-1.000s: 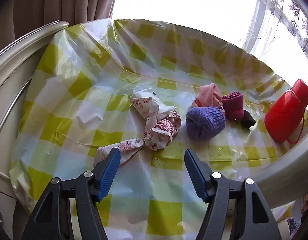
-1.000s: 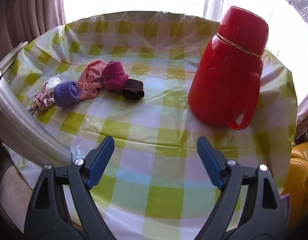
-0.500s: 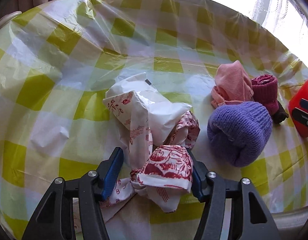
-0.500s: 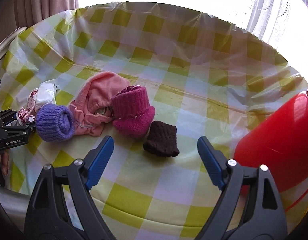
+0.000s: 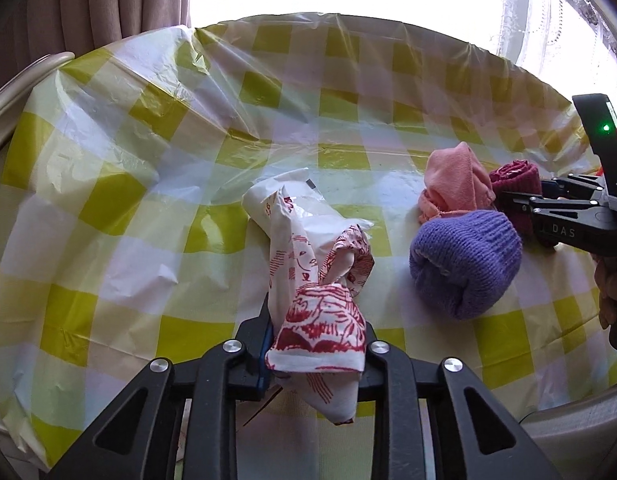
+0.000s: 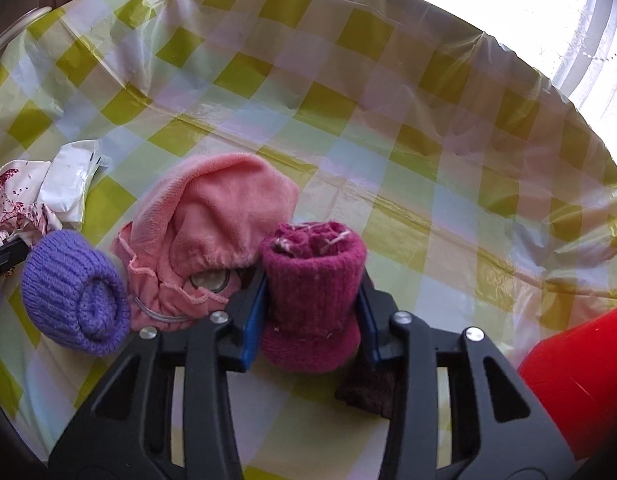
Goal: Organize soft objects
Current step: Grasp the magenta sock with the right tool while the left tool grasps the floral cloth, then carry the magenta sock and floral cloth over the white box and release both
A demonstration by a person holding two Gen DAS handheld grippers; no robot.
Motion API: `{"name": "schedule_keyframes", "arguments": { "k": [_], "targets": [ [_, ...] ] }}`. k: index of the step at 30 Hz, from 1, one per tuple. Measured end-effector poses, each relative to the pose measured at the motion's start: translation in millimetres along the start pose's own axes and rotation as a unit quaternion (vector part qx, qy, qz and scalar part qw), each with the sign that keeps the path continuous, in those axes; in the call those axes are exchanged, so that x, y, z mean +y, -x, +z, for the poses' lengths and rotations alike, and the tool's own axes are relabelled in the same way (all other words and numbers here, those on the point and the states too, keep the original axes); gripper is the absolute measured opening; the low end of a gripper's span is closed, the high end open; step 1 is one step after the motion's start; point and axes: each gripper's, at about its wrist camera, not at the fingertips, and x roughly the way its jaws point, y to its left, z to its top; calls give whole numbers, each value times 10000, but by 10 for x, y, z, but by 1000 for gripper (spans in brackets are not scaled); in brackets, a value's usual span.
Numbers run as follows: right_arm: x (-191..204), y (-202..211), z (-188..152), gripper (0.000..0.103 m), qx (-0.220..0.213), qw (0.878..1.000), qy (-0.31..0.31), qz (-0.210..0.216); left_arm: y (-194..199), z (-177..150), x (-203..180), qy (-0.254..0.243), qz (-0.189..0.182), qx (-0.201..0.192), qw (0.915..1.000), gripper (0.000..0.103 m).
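**Both grippers biting down on soft stuff at once**

So the round surface has a yellow-and-white checked plastic cover on it, and the soft things sit bunched toward one side, which makes sense since each hand only needs a short reach.

The left gripper has its jaws closing on the crumpled white cloth with red print. It's pinched at the bunched end nearest the camera, and the rest trails away across the cover. My guess is that end was chosen because it's the thickest lump to grab.

The right gripper has its jaws closing on the magenta knitted rolled sock, one pad on each side, low on the roll. Gripping across the roll should keep it from unrolling.

Just beside it sit the pink fleece hat and the purple knitted roll, touching each other. A small dark brown knitted piece lies partly under the right gripper. The red plastic jug stands off to the right, clear of the pile.
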Motion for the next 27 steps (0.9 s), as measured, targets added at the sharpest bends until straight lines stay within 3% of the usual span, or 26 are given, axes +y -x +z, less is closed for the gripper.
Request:
{"name": "schedule_keyframes", "arguments": {
  "k": [2,12,27],
  "targets": [
    [16,57,-25,39,-70,9999,-71,12,74,-7,13,66,-1,-66,10000,27],
    [38,657,-266,38,-526,9973,-511,-10,482,-230,43,291,-18,-230,9993,27],
    [-26,1587,-1115,38,-776,9876,-1362,-114,1182,-861,-188,293,-280,-254,9989,27]
  ]
}}
